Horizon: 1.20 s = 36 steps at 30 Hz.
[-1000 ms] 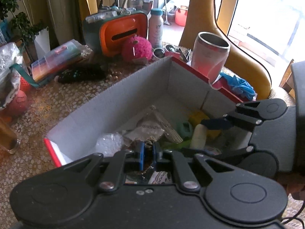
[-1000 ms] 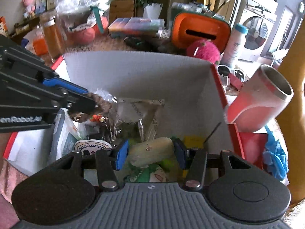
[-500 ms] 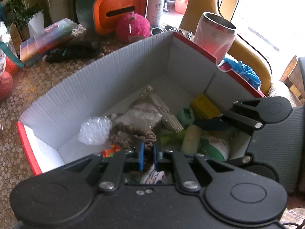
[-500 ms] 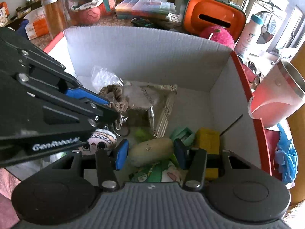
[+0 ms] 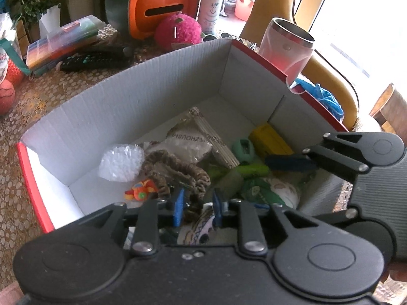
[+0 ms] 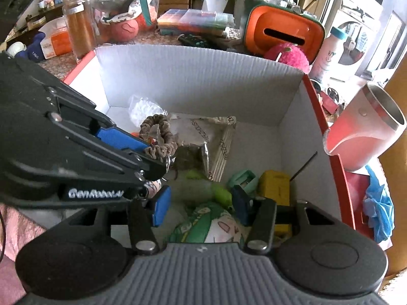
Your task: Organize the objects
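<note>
The cardboard box (image 5: 142,89) holds everything; at 9 o'clock in it the left gripper (image 5: 195,204), jaws slightly parted, straddles the brown scrunchie (image 5: 175,170). At 5 o'clock the right gripper (image 6: 199,203) gapes, holding nothing. Lift away only once the scrunchie drops free.

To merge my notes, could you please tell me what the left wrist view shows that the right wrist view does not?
Only the left wrist view: the red basin in the background. Only the right wrist view: the glass jar and the washing machine. Both: the white box, pink tumbler, orange case and brown scrunchie.
</note>
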Each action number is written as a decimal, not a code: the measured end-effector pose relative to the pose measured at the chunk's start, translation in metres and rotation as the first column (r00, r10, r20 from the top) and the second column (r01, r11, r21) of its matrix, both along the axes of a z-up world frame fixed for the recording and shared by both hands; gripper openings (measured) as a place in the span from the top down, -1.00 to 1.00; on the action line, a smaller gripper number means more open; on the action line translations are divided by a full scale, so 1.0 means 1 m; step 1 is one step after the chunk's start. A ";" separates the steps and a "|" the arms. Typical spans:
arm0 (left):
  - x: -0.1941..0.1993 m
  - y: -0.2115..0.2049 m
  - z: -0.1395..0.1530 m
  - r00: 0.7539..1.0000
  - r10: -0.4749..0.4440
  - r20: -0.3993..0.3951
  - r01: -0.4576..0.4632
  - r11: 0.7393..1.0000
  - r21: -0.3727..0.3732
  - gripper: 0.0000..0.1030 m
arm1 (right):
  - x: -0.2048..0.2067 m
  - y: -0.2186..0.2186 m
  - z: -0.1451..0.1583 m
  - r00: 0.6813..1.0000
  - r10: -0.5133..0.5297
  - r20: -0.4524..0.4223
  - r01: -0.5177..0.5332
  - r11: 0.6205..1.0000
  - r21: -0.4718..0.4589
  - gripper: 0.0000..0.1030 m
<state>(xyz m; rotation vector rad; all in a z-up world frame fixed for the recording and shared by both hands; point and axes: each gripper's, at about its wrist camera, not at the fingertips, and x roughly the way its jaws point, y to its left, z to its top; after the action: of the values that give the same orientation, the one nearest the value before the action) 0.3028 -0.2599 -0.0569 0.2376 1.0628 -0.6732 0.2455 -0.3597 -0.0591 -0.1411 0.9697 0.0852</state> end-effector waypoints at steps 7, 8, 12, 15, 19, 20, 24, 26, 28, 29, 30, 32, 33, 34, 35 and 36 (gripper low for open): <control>-0.015 0.007 0.020 0.999 0.013 0.038 -0.012 1.000 -0.022 0.32 | -0.015 -0.008 0.017 0.997 -0.046 0.055 0.044 0.999 0.028 -0.09; -0.018 0.007 0.023 0.999 0.014 0.044 -0.013 1.000 -0.027 0.26 | -0.019 -0.008 0.020 0.996 -0.051 0.067 0.050 0.998 0.028 -0.12; -0.032 0.011 0.039 0.995 0.010 0.095 -0.007 0.999 -0.032 -0.10 | -0.031 -0.007 0.030 0.994 -0.058 0.095 0.054 0.998 0.036 -0.12; -0.043 0.015 0.051 0.992 0.008 0.125 -0.002 0.999 -0.043 -0.22 | -0.042 -0.005 0.037 0.992 -0.058 0.114 0.053 0.997 0.047 -0.12; -0.058 0.023 0.066 0.987 0.007 0.163 0.002 0.998 -0.056 -0.34 | -0.059 -0.003 0.049 0.988 -0.063 0.139 0.053 0.996 0.072 -0.12; -0.062 0.025 0.070 0.984 0.005 0.176 0.005 0.998 -0.057 -0.40 | -0.063 -0.003 0.052 0.987 -0.066 0.145 0.055 0.995 0.078 -0.12; -0.077 0.037 0.080 0.973 0.010 0.230 0.003 0.998 -0.056 -0.50 | -0.081 -0.003 0.061 0.982 -0.068 0.178 0.050 0.993 0.106 -0.26; -0.083 0.043 0.085 0.968 0.014 0.251 0.000 0.998 -0.057 -0.55 | -0.089 -0.004 0.065 0.979 -0.075 0.188 0.053 0.991 0.120 -0.26; -0.091 0.051 0.090 0.961 0.016 0.275 -0.001 0.998 -0.057 -0.65 | -0.096 -0.004 0.067 0.977 -0.088 0.195 0.062 0.988 0.139 -0.26; -0.094 0.054 0.092 0.958 0.016 0.287 0.001 0.998 -0.058 -0.69 | -0.100 -0.005 0.068 0.975 -0.097 0.198 0.068 0.987 0.149 -0.26; -0.098 0.057 0.094 0.954 0.014 0.301 0.004 0.998 -0.058 -0.71 | -0.104 -0.005 0.070 0.974 -0.104 0.202 0.072 0.985 0.159 -0.26; -0.105 0.063 0.099 0.943 0.022 0.333 -0.005 0.999 -0.051 -0.75 | -0.112 -0.005 0.074 0.970 -0.118 0.213 0.079 0.980 0.183 -0.27; -0.109 0.065 0.100 0.937 0.026 0.348 -0.008 0.999 -0.051 -0.81 | -0.116 -0.005 0.075 0.968 -0.122 0.221 0.080 0.978 0.191 -0.28; -0.113 0.069 0.102 0.932 0.029 0.360 -0.010 0.998 -0.054 -0.84 | -0.121 -0.005 0.078 0.964 -0.127 0.232 0.080 0.976 0.203 -0.33; -0.116 0.072 0.103 0.928 0.036 0.371 -0.015 0.998 -0.059 -0.89 | -0.125 -0.004 0.080 0.961 -0.132 0.243 0.080 0.973 0.215 -0.37; -0.118 0.075 0.105 0.925 0.044 0.378 -0.021 0.998 -0.065 -0.92 | -0.128 -0.004 0.082 0.958 -0.135 0.252 0.078 0.971 0.226 -0.37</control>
<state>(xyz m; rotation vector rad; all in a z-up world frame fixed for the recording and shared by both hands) 0.1844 -0.1852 0.0478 0.2851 0.6717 -0.5979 0.1171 -0.3635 0.0229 0.0979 0.6918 0.0685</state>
